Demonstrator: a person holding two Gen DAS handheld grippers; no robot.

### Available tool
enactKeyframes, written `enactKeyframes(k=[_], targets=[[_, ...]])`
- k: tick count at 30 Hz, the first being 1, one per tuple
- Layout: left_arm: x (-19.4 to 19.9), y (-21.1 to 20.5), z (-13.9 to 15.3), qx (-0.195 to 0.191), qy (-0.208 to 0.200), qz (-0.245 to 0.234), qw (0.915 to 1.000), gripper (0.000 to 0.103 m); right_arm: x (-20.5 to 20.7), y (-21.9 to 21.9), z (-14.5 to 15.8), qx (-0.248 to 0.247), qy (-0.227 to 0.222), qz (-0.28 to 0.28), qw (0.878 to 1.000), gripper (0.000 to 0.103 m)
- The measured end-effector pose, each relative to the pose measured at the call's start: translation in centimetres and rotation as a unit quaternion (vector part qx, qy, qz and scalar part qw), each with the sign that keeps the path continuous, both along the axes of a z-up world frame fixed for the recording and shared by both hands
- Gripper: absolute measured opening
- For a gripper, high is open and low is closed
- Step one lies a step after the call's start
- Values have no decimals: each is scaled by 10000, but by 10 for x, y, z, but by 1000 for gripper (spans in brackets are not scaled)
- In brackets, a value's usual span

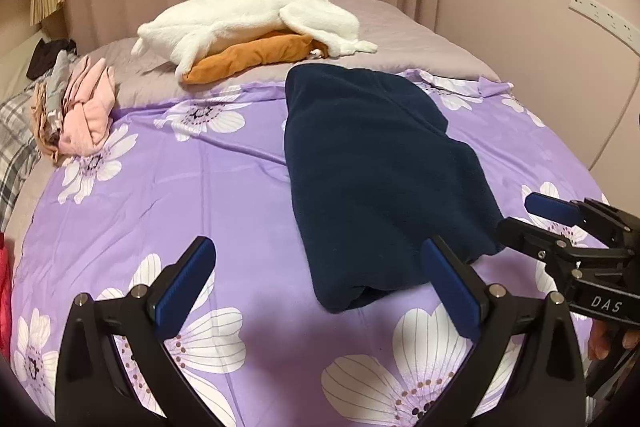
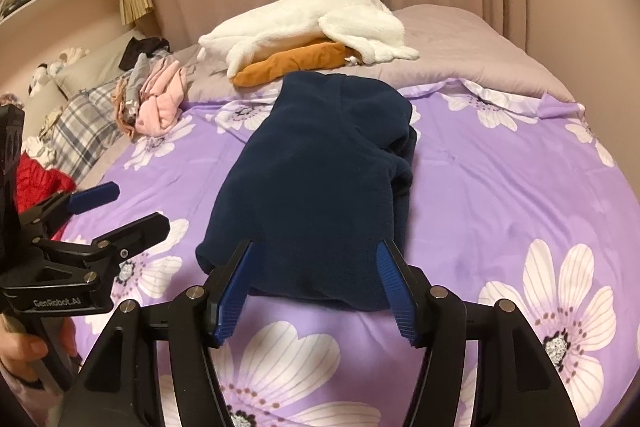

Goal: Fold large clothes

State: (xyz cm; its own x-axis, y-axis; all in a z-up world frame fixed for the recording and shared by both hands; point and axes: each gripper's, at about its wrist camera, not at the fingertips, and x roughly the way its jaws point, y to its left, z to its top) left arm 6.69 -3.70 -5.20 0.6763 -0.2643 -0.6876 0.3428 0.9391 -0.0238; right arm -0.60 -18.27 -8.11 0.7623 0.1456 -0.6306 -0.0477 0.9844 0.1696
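Warm, dim indoor light, strong fisheye warp

Both views bow straight lines and go black at the corners. A soft shadow pools on the floral bedsheet (image 1: 248, 187) just ahead of the left gripper (image 1: 316, 259); the navy garment (image 2: 320, 167) shows almost no texture, and far objects look soft.

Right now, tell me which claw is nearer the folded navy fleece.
Right. The right claw straddles the navy fleece's near edge, open; the left claw sits open, off its left side.
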Motion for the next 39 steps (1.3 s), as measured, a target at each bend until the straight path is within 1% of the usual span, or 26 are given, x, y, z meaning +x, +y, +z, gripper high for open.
enactKeyframes(k=[4,5,8,11,14,16,17,19,20,21,23,25,26,28,29,31,34,36,37,39], targets=[[5,-1,-3,168,44,166,9997,103,2,0,-2,-12,76,-33,10000,66],[6,-1,-5,172,78,156,9997,103,3,0,-2,-16,84,-40,10000,68],[11,-2,-10,211,265,173,9993,103,5,-2,-4,4,116,-71,9999,69],[15,-1,-15,63,481,158,9987,103,8,-5,-7,59,171,-96,9998,69],[25,1,-22,-263,861,60,9959,103,12,-11,-12,187,254,-128,9994,69],[34,2,-26,-442,991,-34,9941,103,17,-19,-15,371,345,-165,9986,69],[39,1,-27,-450,1000,-24,9940,103,21,-24,-18,524,408,-178,9976,70],[53,2,-31,-519,1110,43,9925,103,31,-37,-25,863,537,-268,9945,75],[60,3,-34,-644,1235,8,9903,103,36,-44,-28,1045,594,-333,9922,78],[68,5,-37,-799,1371,-26,9873,103,41,-52,-32,1269,636,-392,9891,78],[86,7,-46,-1106,1659,-54,9799,103,53,-65,-40,1736,698,-442,9813,79],[102,9,-55,-1412,1916,-108,9712,103,63,-73,-46,2074,718,-478,9744,80],[112,10,-61,-1638,2070,-127,9645,103,70,-78,-50,2300,707,-461,9695,83],[127,11,-71,-1974,2299,-159,9528,103,79,-82,-55,2547,711,-431,9634,86],[135,12,-77,-2115,2393,-145,9475,103,88,-84,-60,2750,737,-395,9578,89],[146,11,-83,-2385,2482,-200,9387,103,99,-89,-67,2957,808,-440,9508,89],[156,8,-88,-2606,2555,-346,9304,103,114,-93,-80,3350,870,-401,9373,90],[160,6,-91,-2693,2608,-424,9261,103,122,-97,-89,3717,897,-323,9234,93],[162,4,-94,-2745,2645,-474,9233,103,125,-97,-92,3836,917,-287,9185,94],[169,4,-99,-2826,2734,-522,9180,103,130,-99,-100,3937,1005,-334,9131,99]])
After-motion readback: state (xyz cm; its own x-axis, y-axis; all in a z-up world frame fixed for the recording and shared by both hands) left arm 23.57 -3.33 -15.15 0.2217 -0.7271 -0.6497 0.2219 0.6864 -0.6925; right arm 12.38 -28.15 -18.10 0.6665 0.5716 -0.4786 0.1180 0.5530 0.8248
